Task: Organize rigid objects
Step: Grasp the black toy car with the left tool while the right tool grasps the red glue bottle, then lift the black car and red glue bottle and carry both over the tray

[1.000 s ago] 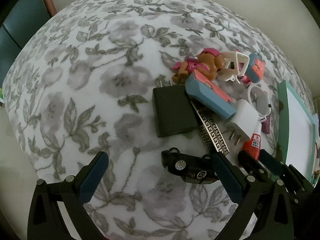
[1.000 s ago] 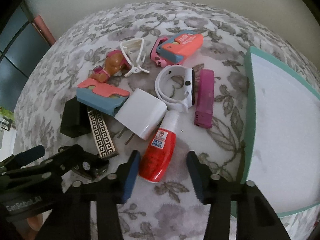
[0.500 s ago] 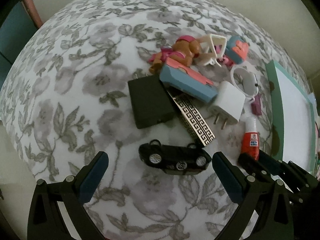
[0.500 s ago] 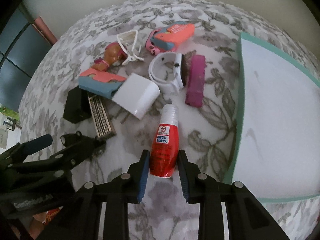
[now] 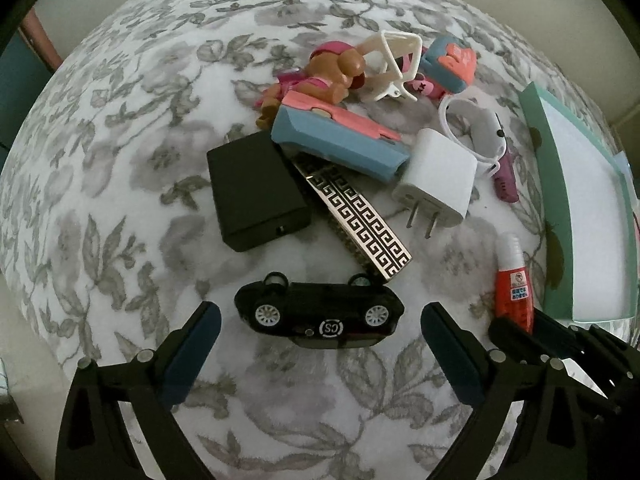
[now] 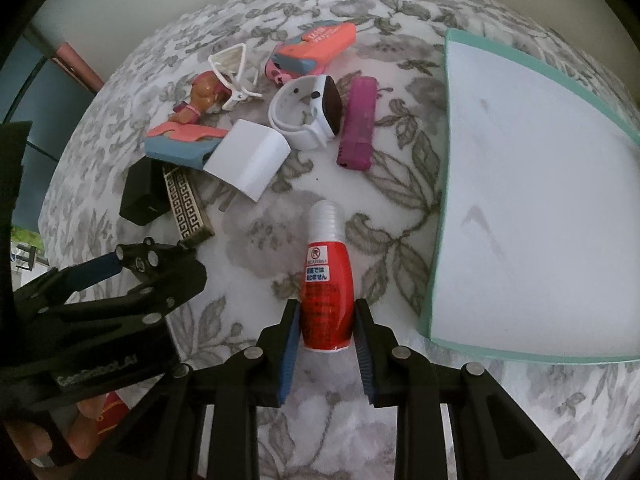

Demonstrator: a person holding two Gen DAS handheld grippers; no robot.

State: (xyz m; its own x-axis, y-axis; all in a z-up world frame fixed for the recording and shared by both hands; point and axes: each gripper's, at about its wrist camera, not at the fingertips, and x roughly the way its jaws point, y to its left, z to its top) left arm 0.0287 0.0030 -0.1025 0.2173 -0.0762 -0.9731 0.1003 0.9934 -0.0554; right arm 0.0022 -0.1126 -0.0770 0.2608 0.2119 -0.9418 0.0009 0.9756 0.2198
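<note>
My right gripper (image 6: 326, 330) is shut on a red glue bottle (image 6: 326, 300) with a white cap, held near the floral cloth; the bottle also shows in the left wrist view (image 5: 512, 288). My left gripper (image 5: 320, 340) is open, its jaws on either side of a black toy car (image 5: 320, 312) lying on its side. A green-rimmed white tray (image 6: 540, 200) lies to the right and holds nothing. The left gripper shows at the left of the right wrist view (image 6: 120, 280).
A pile lies beyond: black adapter (image 5: 256, 188), patterned bar (image 5: 360, 220), white charger (image 5: 440, 176), blue-pink case (image 5: 336, 140), dog figure (image 5: 332, 76), white clip (image 5: 396, 64), white watch (image 6: 308, 112), purple block (image 6: 358, 124), pink-blue toy (image 6: 316, 48).
My right gripper closed on the red glue bottle and drew it back from the pile. My left gripper shifted so the black toy car sits between its open jaws.
</note>
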